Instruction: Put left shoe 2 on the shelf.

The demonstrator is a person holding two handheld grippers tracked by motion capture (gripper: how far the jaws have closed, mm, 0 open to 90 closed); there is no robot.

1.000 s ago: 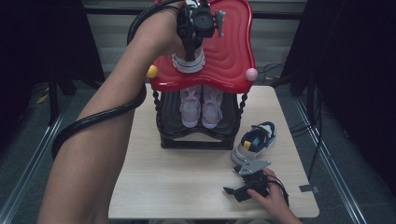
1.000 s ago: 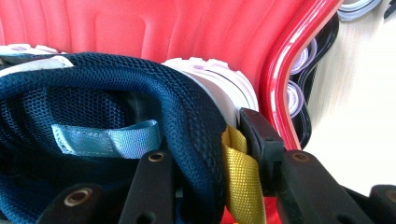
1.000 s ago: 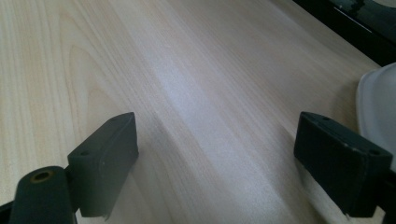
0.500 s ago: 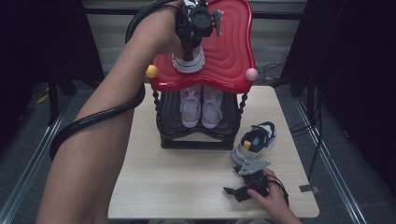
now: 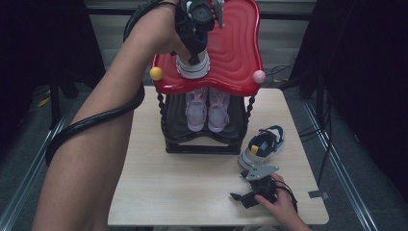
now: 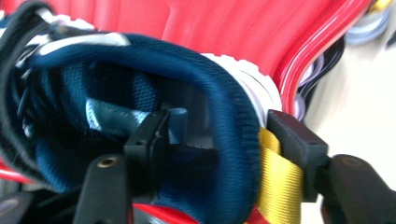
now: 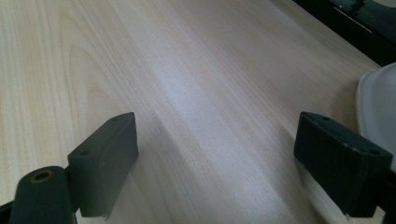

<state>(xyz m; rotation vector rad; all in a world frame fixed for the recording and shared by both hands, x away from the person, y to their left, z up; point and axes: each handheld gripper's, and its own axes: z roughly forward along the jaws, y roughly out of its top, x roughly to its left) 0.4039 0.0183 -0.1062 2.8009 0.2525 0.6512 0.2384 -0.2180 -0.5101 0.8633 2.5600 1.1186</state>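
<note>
**Sneaker set on the red rack top**

The left gripper [image 5: 193, 47] had just been opening, its jaws straddling the navy sneaker's [image 5: 193, 67] heel collar atop the red shoe rack [image 5: 238, 53]. The right gripper [image 5: 251, 192] rested wide open and empty on the table [image 5: 159, 192] before the rack.

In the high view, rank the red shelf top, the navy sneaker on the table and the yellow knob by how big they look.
1. red shelf top, by far the largest.
2. navy sneaker on the table, clearly smaller.
3. yellow knob, smallest.
The shelf top stands higher, nearer the camera, which may add to its lead, though not enough to change the order.
</note>
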